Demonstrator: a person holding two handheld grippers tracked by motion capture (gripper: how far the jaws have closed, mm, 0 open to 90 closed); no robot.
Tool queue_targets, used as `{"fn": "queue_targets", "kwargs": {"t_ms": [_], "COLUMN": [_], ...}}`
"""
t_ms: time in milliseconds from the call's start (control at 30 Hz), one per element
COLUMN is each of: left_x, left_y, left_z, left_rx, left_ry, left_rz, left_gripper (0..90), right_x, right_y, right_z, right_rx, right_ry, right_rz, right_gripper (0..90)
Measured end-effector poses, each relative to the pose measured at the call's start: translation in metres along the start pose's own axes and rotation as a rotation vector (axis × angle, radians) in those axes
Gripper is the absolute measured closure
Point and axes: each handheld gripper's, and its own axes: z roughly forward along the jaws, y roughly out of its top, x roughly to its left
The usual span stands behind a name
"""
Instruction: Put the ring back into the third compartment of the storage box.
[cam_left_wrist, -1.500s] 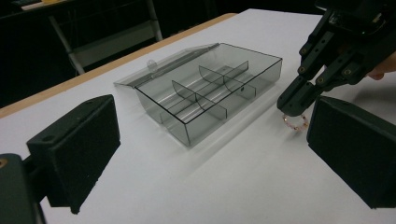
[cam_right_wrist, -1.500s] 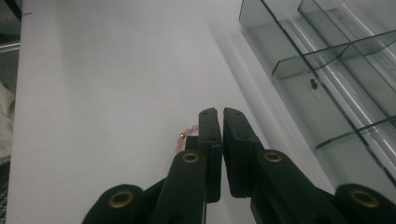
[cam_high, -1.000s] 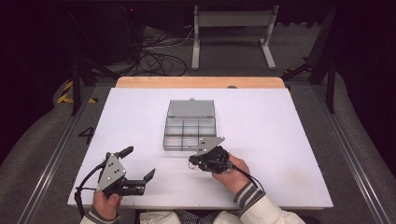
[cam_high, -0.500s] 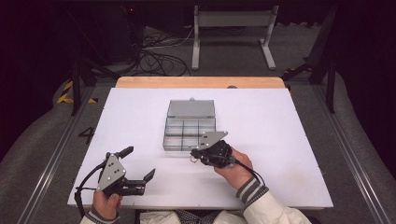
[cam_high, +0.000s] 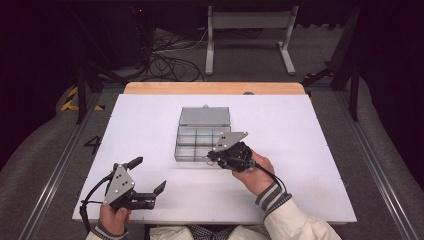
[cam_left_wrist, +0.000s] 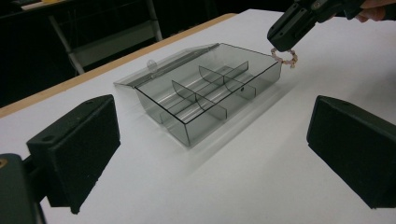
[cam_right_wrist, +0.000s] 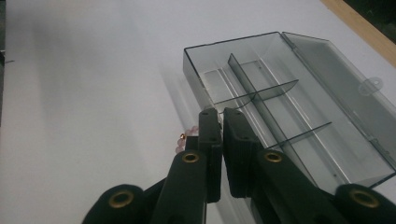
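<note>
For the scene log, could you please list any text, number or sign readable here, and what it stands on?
"4": a dark numeral on the grey floor left of the white table.
Yellow-and-black hazard stripes, no words, on the floor farther back.
Nothing readable on the clear compartment box or either tool.

Cream sleeve (cam_high: 295, 225) with striped cuff, 2 black claws, grey triangular plates, black cables

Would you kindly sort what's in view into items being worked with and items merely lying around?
In use:
- right gripper, shut on the bead bracelet
- clear compartment box, lid open

Lying about:
- left gripper, open, idle
- cables on floor
- metal stand
</note>
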Motion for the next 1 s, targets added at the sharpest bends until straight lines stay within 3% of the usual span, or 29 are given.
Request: {"fn": "queue_targets", "kwargs": {"t_ms": [1000], "left_x": [0.000], "left_y": [0.000], "left_z": [-0.001], "left_rx": [-0.002], "left_ry": [0.000], "left_rz": [-0.001], "left_gripper": [3.2], "right_x": [-0.036], "right_y": [0.014], "right_z": [-0.013], "right_rx": [0.007], "right_ry": [-0.074], "right_rz": [0.052], "right_gripper": [86.3]}}
